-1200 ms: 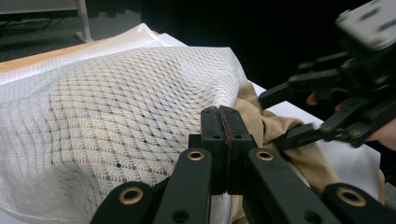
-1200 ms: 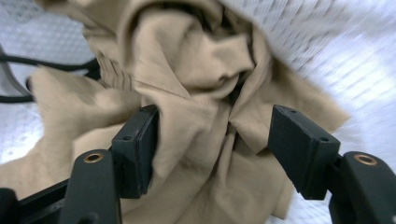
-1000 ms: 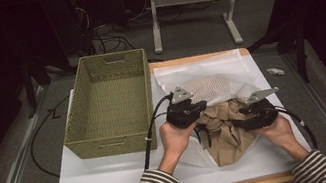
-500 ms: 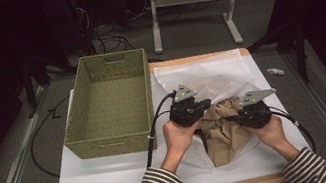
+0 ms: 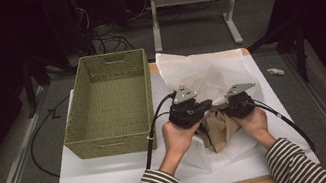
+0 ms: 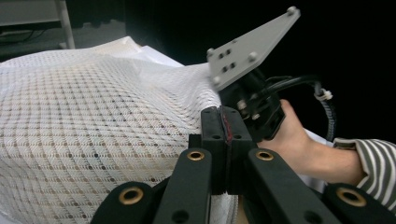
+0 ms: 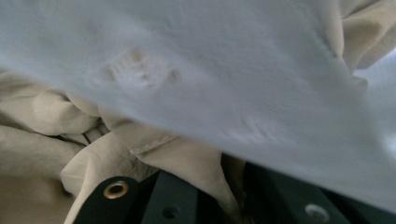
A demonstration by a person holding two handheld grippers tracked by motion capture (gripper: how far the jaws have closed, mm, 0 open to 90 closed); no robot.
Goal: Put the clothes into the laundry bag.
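A white mesh bag (image 5: 205, 81) lies on the table with a crumpled tan cloth (image 5: 218, 130) at its near, open end. My left gripper (image 5: 207, 107) is shut on the bag's edge; in the left gripper view its jaws (image 6: 226, 123) meet, with the mesh (image 6: 93, 121) stretching away to the left. My right gripper (image 5: 228, 110) sits close beside it, at the cloth's right. Its jaws have just closed and eased a little. In the right gripper view the tan cloth (image 7: 56, 140) is pinched between them (image 7: 224, 186), under the bag's white fabric (image 7: 210, 60).
A green woven basket (image 5: 114, 143) stands empty on the left half of the white table top (image 5: 116, 181). Cables trail from both grippers across the table. A metal table frame (image 5: 190, 0) stands on the floor beyond the far edge.
My right hand has moved left toward the left gripper, bunching the tan cloth narrower between them. The left hand has stayed where it was.
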